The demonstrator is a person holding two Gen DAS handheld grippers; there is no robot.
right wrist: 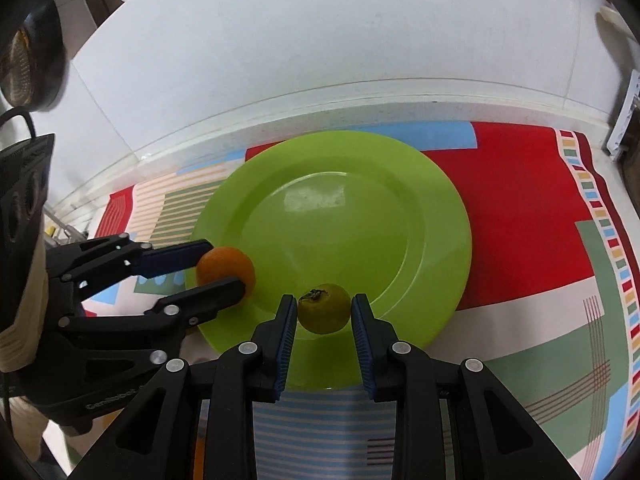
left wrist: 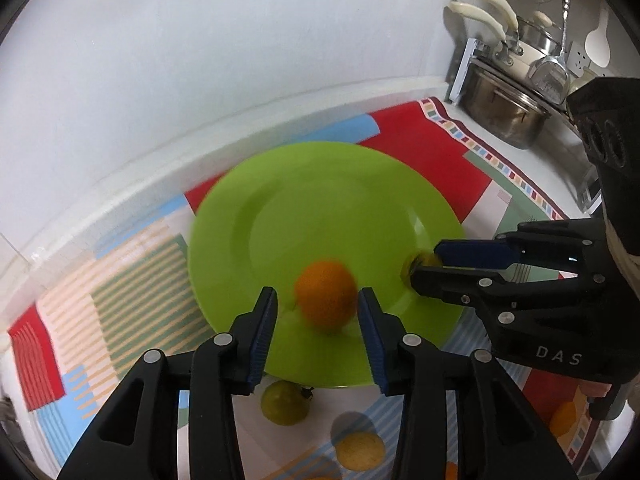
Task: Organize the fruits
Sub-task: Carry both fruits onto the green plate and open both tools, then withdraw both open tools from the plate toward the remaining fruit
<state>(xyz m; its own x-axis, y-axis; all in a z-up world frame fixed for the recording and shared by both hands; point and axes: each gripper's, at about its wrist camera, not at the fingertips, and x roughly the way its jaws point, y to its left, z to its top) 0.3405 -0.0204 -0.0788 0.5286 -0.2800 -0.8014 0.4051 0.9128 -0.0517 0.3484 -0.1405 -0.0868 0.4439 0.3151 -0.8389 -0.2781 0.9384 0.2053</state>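
Bright, fisheye-warped; left view motion-blurred.

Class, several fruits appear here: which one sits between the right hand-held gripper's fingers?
The yellow-green fruit with the dark stem, on the green plate. The orange sits at the left hand-held gripper instead.

Left wrist view close above green plate, right wrist view likewise, both sharing plate

On my right hand-held gripper, seen from the left wrist view, the black body reads "DAS". My left hand-held gripper carries raised lettering too blurred to read.
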